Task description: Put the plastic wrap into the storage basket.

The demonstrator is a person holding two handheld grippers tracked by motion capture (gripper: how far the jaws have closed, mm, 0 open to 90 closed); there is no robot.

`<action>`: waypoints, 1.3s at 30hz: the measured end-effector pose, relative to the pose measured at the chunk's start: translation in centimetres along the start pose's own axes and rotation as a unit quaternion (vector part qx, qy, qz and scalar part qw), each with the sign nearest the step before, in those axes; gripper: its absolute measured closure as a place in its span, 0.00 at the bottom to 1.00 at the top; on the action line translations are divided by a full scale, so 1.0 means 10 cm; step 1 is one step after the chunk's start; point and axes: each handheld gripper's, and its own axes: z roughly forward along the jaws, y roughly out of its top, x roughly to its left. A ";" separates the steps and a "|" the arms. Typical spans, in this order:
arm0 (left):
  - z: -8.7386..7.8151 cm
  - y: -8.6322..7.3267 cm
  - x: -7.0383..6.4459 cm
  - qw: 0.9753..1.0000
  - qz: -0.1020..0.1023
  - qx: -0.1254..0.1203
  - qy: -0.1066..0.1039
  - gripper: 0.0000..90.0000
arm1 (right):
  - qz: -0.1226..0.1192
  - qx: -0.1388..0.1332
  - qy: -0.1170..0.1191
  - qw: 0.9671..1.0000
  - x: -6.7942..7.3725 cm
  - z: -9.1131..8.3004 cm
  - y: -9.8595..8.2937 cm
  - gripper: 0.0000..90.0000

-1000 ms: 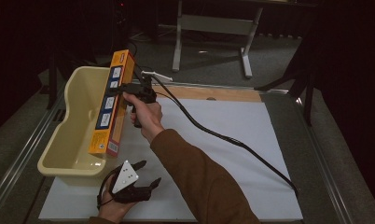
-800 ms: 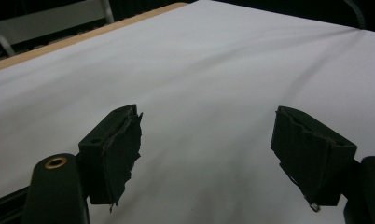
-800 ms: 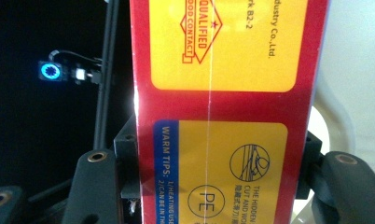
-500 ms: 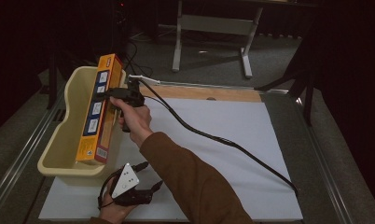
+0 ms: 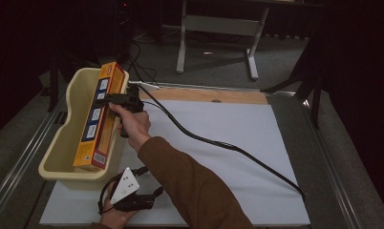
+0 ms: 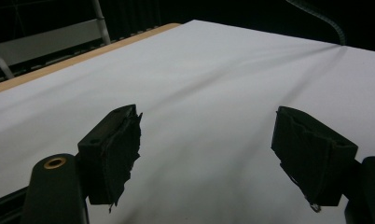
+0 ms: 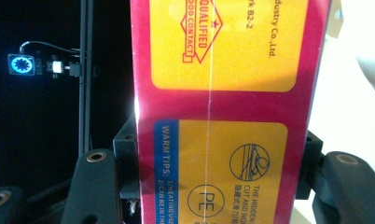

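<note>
We are clamping our right gripper (image 5: 114,99) on the long orange-and-red cardboard box (image 5: 98,117) over the cream plastic tub (image 5: 61,143). Its gripper view is showing the box's warning print between our jaws. Our left gripper (image 6: 206,156) is gaping over the white sheet (image 6: 213,84).

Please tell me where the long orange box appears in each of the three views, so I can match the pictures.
High view: the orange box lies left of centre, over the cream tub, held by the right gripper.
Left gripper view: white table cover, open jaws, no box.
Right gripper view: the box stands central, between the jaws.
Shared landmark: the tub.
</note>
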 end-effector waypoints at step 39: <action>-0.02 -0.01 0.01 1.000 -0.001 0.000 0.006 0.26 | 0.038 0.004 -0.053 0.998 -0.10 0.12 -0.05 0.38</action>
